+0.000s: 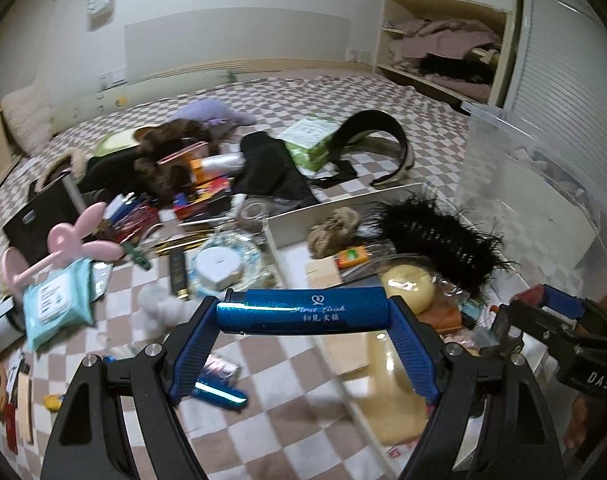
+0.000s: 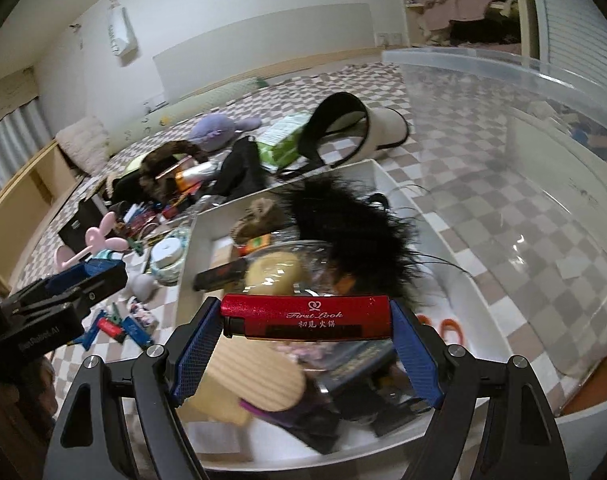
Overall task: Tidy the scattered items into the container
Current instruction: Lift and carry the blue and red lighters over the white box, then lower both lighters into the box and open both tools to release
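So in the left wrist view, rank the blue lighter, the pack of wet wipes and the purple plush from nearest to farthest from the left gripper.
1. Blue lighter: clamped crosswise between the pads of the left gripper.
2. Pack of wet wipes: lower left on the checkered bedspread.
3. Purple plush: far back, upper centre-left, behind the clutter.

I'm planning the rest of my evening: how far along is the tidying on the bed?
Partly done. The white tray already holds a black feathery piece, a yellow ball and more. In hand: the left gripper grips a blue lighter, the right gripper a red lighter. Left: the wipes pack, pink fan and clutter pile.
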